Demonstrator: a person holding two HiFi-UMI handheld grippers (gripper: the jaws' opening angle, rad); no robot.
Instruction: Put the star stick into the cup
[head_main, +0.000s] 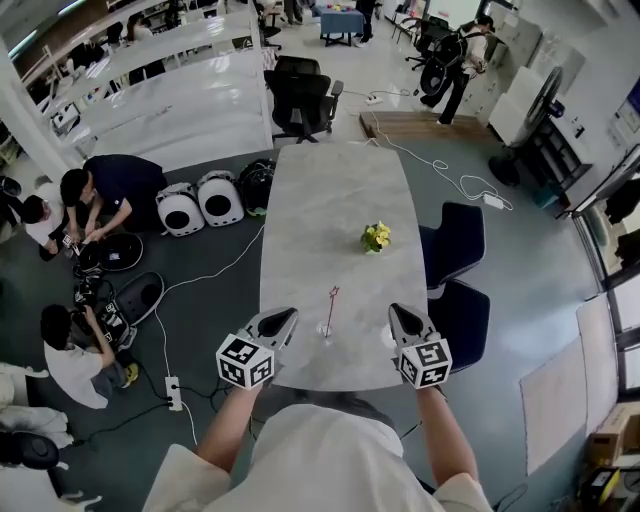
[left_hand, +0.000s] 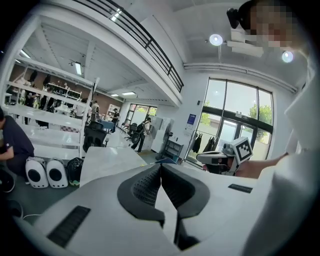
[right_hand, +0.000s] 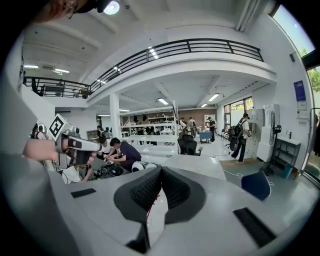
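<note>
While star stick (head_main: 331, 306) sits in clear cup (head_main: 326, 331), L/R ribbed jaws closed.

Head view steeply above table (head_main: 330, 200)

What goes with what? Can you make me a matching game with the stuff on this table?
Things:
1. star stick
2. flowers
3. chairs
4. left gripper

Clues:
A. yellow, in the middle of the table
B. jaws shut, holding nothing
C. dark blue, beside the table on the right
D. thin and reddish, star on top

Pairs: 1-D, 2-A, 3-C, 4-B
</note>
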